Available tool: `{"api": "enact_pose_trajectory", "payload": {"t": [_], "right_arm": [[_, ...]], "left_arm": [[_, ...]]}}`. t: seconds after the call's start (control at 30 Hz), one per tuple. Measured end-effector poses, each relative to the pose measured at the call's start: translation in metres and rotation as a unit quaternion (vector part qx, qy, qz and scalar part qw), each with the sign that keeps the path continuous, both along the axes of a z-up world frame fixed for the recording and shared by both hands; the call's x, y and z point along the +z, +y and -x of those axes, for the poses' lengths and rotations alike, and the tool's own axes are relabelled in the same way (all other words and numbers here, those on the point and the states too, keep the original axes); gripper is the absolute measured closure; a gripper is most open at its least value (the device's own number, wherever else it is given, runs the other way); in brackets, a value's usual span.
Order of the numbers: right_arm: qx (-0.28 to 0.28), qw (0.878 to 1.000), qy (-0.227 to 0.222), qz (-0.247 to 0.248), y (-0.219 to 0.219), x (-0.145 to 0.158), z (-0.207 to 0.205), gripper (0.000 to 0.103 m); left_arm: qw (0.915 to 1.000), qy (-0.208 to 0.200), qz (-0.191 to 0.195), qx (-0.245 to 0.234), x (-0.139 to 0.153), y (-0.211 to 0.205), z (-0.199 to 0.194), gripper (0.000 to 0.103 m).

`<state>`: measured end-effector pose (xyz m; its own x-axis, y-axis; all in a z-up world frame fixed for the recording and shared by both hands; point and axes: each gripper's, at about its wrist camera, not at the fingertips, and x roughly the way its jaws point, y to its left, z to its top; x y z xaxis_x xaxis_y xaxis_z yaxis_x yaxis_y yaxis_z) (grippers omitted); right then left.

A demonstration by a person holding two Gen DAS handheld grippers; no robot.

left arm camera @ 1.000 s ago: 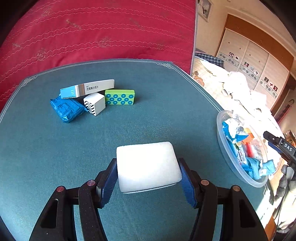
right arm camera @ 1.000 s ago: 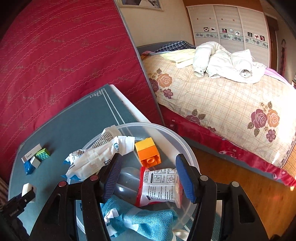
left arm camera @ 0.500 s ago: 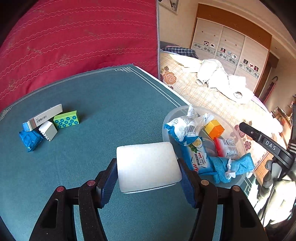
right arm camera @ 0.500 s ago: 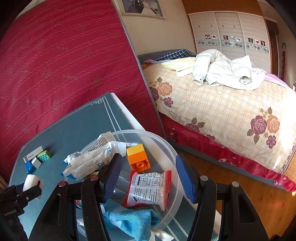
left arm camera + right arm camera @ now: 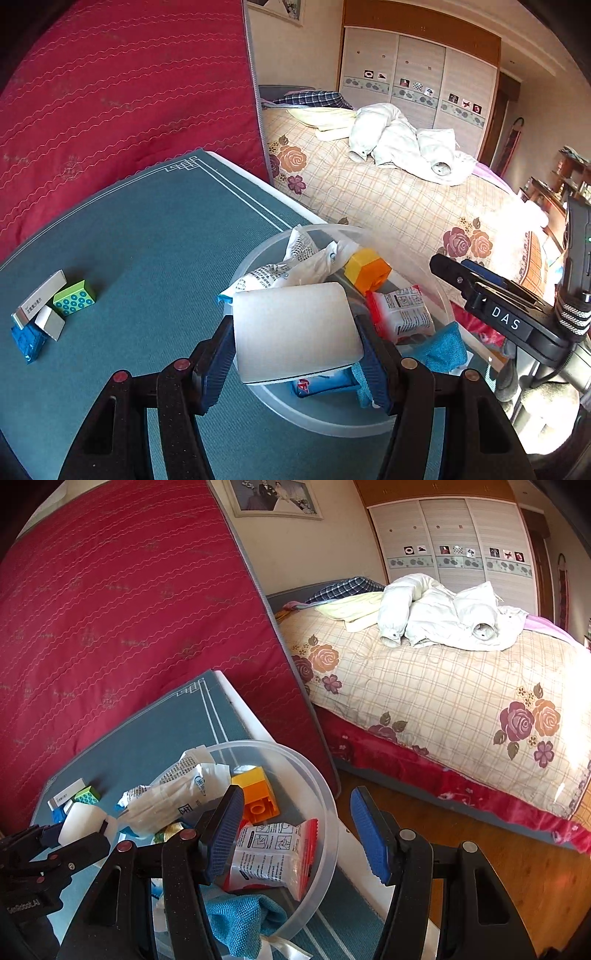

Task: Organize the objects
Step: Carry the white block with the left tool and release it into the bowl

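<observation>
My left gripper (image 5: 293, 343) is shut on a white foam block (image 5: 295, 325) and holds it above the near side of a clear plastic bowl (image 5: 325, 421). The bowl contains an orange brick (image 5: 367, 271), a red-and-white packet (image 5: 400, 314), white pouches (image 5: 291, 266) and a blue cloth (image 5: 439, 349). My right gripper (image 5: 295, 792) stands open with nothing between its fingers, straddling the bowl's right rim (image 5: 327, 797). In the right wrist view the white block (image 5: 83, 823) shows at the lower left, left of the bowl.
On the green table mat (image 5: 147, 240), far left, lie a long white box (image 5: 40, 299), a green dotted box (image 5: 74, 297), a small striped box (image 5: 50, 321) and a blue packet (image 5: 27, 343). A red mattress (image 5: 110, 110) leans behind. A bed (image 5: 443, 701) and wood floor (image 5: 498, 849) lie to the right.
My left gripper has carried the white block to the right, from over the bare mat to above the bowl. The right gripper has shifted from the bowl's middle to its right rim.
</observation>
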<state>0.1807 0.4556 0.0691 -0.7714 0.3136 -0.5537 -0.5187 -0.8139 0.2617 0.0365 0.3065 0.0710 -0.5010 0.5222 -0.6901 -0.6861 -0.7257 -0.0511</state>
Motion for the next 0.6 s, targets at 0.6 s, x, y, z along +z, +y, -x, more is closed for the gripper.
{"api": "enact_pose_trajectory", "payload": {"t": [0.6], "right_arm": [[-0.006, 1.000, -0.002, 0.020, 0.010, -0.009, -0.001, 0.042]], "left_arm": [[0.9997, -0.009, -0.019, -0.014, -0.001, 0.026, 0.006, 0.025]]}}
